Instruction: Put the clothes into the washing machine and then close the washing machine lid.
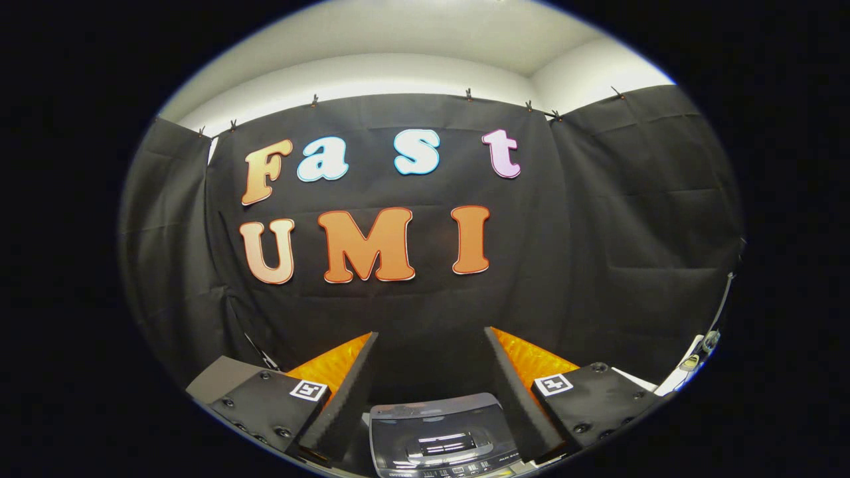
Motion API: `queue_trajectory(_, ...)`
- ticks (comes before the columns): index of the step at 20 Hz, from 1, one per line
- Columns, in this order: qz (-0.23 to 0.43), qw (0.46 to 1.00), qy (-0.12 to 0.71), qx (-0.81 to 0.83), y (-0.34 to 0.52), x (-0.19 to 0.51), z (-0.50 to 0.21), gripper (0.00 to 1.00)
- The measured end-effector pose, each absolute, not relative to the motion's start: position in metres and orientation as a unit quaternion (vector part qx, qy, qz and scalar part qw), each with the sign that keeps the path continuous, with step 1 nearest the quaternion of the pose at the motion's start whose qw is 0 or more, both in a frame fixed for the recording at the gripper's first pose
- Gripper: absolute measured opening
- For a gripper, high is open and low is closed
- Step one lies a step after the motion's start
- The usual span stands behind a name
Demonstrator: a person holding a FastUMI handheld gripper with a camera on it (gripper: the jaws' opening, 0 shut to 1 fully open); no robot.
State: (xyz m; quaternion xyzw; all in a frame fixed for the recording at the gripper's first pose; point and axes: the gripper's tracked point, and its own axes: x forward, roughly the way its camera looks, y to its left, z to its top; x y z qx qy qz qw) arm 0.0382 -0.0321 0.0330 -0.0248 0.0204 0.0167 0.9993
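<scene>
My gripper [431, 338] is held high and level, facing the booth's black cloth wall. Its two fingers stand wide apart with nothing between them. Below and between the fingers lies the top of the washing machine [443, 435], with a dark glossy lid that looks closed flat and reflects a ceiling light. A strip of the control panel [451, 473] runs along its near side. The clothes are not among the things I can make out.
The black cloth wall [597, 265] closes off the space ahead and to both sides. Beyond the right finger lie a white surface [667, 384] and a cable [720, 305] running up the wall. A thin dark cable [255, 350] hangs by the left finger.
</scene>
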Motion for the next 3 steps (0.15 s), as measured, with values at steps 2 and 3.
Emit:
queue_trajectory(2,0.016,0.999,0.019,-0.025,-0.0308,0.0387,0.0322,0.98)
queue_trajectory(3,0.016,0.999,0.02,-0.025,-0.03,0.0391,0.0318,0.98)
